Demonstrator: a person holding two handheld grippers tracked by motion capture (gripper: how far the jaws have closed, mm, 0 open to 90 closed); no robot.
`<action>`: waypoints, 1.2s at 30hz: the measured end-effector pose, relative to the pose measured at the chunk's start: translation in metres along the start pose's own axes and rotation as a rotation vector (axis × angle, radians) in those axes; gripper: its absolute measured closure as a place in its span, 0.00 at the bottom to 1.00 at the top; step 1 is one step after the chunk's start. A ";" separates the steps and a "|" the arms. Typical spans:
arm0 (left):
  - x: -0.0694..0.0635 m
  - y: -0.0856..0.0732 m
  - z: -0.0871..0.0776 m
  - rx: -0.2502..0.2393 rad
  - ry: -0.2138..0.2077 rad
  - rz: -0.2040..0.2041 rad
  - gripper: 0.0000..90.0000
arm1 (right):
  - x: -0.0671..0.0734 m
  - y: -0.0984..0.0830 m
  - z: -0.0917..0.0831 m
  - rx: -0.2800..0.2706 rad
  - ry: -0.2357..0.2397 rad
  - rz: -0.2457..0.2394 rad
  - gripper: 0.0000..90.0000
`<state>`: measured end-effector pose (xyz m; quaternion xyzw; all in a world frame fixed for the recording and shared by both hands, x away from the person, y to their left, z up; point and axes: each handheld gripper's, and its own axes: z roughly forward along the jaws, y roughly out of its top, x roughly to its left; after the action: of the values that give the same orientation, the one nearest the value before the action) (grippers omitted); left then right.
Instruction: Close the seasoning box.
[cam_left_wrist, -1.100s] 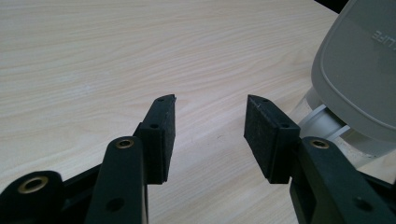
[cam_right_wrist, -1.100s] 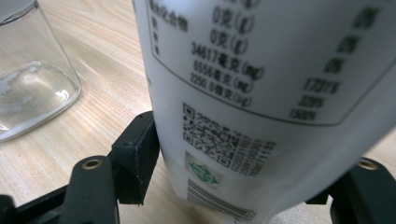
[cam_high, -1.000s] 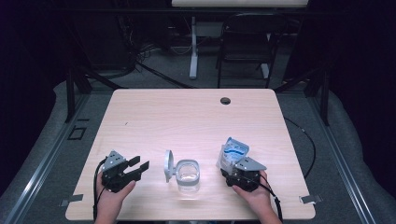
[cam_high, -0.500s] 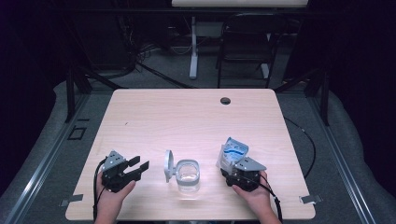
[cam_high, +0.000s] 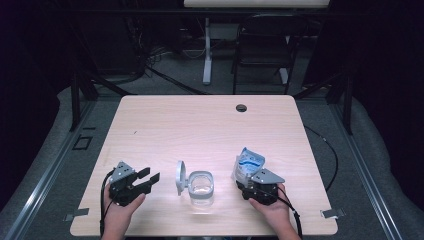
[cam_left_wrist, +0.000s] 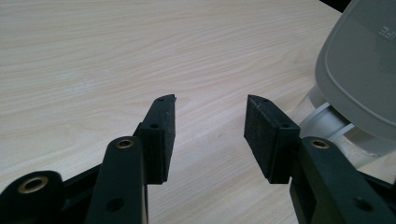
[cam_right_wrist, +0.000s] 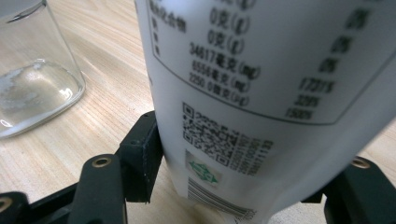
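Standing upright on the table (cam_high: 165, 120), near the front edge at the right: a white-and-blue pouch (cam_high: 248, 165), torn open at the top, printed back (nutrition table, QR code, barcode) facing the right gripper view. Sits between the jaws of the right gripper (cam_high: 246, 186); jaws have just been closing a little, left pad touching the pouch's side, the other jaw hidden behind the pouch, so can't confirm a firm clamp.

Just left of the pouch, apart from it: a clear glass jar (cam_high: 201, 186) w/ a grey hinged lid (cam_high: 180, 176) flipped open & standing on edge at its left side. Some clear/whitish residue at the jar bottom.

Resting further left, held low over the wood: left gripper (cam_high: 149, 176), jaws apart w/ only bare tabletop between them, pointing toward the jar lid (lid near the right jaw, not touching).
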<state>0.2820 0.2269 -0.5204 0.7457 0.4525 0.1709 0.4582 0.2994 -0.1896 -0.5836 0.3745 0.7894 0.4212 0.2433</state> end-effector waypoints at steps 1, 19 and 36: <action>0.000 0.000 0.000 0.000 0.000 0.003 0.59 | 0.000 0.000 0.000 0.000 0.000 0.000 0.41; 0.000 0.001 -0.001 -0.006 0.001 0.001 0.59 | 0.003 0.001 -0.001 0.002 -0.014 -0.008 0.42; 0.000 0.000 0.000 0.009 0.001 0.009 0.59 | 0.005 0.007 -0.014 -0.004 -0.041 -0.061 0.42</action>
<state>0.2818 0.2265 -0.5206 0.7496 0.4503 0.1716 0.4539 0.2897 -0.1901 -0.5711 0.3582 0.7946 0.4075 0.2727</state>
